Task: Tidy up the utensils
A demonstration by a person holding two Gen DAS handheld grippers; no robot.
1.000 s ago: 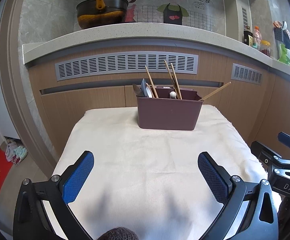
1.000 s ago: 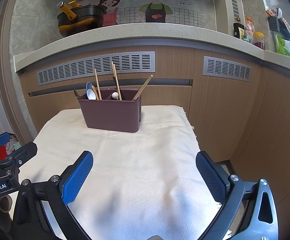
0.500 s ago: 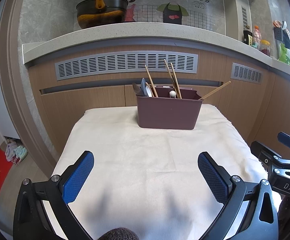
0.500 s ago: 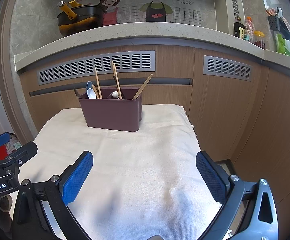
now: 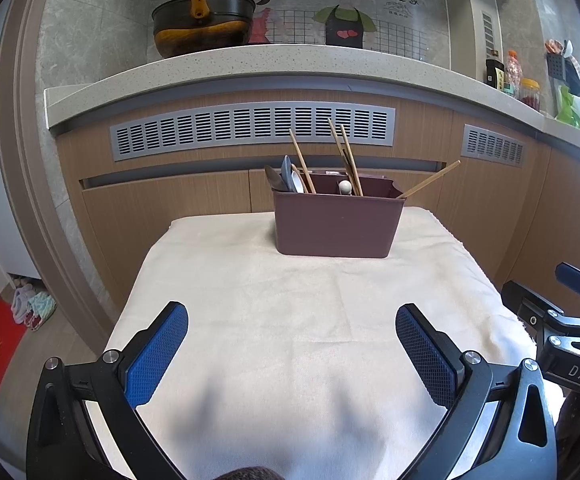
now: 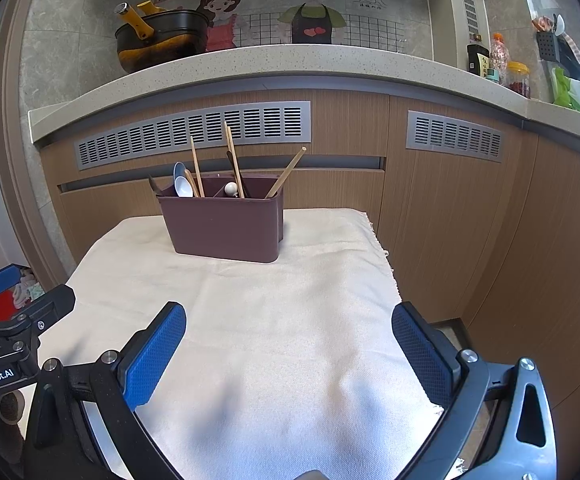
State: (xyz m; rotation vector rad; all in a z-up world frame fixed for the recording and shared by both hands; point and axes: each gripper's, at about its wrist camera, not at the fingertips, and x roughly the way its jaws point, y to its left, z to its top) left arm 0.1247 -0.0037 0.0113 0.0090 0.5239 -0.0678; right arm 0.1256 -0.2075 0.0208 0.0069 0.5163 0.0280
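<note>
Kitchen setting: a speckled stone counter (image 5: 290,62) runs across the background above wood-panelled cabinet fronts fitted with grey slatted vents (image 5: 252,130). On the counter at left stands a dark pot with a yellow handle (image 5: 202,30); bottles and jars (image 6: 498,62) stand at far right. Below, a small table is covered by a cream cloth (image 5: 290,320). A maroon utensil caddy (image 5: 336,220) stands upright at the far end of the cloth, just before the cabinet. Its left compartment holds spoons (image 5: 292,178), one grey and one white, with a wooden chopstick (image 5: 302,160) leaning among them. Two more chopsticks (image 5: 344,152) rise near the middle beside a small white knob-ended item (image 5: 345,187). A single chopstick (image 5: 430,180) leans out over the right rim. Left gripper (image 5: 292,354) hovers over the near part of the cloth, blue-padded fingers (image 5: 158,354) spread wide apart, nothing between them. Right gripper (image 6: 288,352) sits level with it on the right side, fingers likewise wide apart and empty. Both are well apart from the caddy. Each gripper's body shows at the edge of the other's view. Cloth surface between grippers and caddy carries mild wrinkles
</note>
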